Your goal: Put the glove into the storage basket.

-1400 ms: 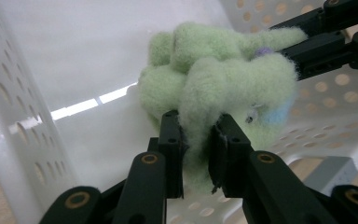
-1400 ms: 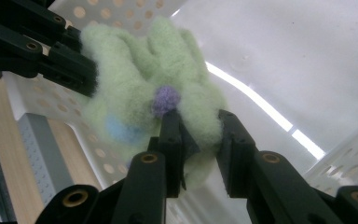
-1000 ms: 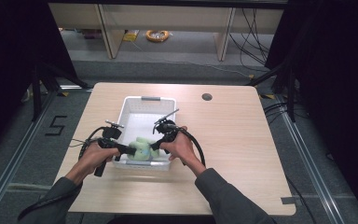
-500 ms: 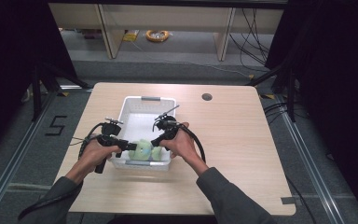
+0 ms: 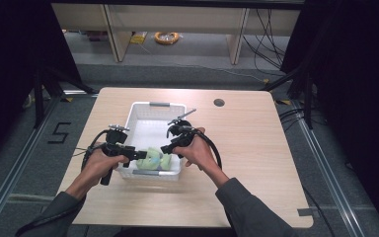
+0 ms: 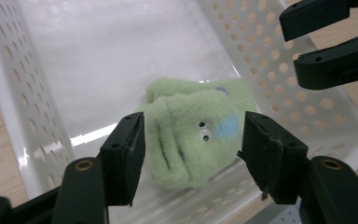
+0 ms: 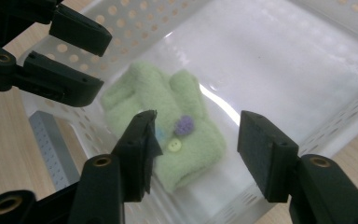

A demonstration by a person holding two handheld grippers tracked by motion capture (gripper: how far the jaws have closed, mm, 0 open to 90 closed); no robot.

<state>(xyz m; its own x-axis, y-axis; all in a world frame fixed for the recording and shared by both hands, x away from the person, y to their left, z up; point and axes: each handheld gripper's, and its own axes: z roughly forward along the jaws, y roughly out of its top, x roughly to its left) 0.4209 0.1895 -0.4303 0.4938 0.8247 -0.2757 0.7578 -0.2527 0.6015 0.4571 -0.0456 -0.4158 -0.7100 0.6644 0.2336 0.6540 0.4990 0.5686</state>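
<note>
A folded light green fleece cloth (image 5: 153,158) with small buttons and a blue patch lies in the near end of a white perforated basket (image 5: 143,116). My left gripper (image 5: 139,155) hangs open just above the cloth (image 6: 196,132), its jaws apart on either side of it. From the other side, my right gripper (image 5: 165,148) also stands open over the cloth (image 7: 168,123) with nothing between its jaws. Each gripper view shows the other gripper's jaws near the basket wall.
The basket (image 6: 14,100) sits in the middle of a light wooden table (image 5: 256,148). A dark round grommet (image 5: 219,102) is set into the table at the back right. Dark floor and black frame legs surround the table.
Both grippers have come toward me along the basket to its near end. The green cloth now lies on the basket floor, with both grippers open above it.
</note>
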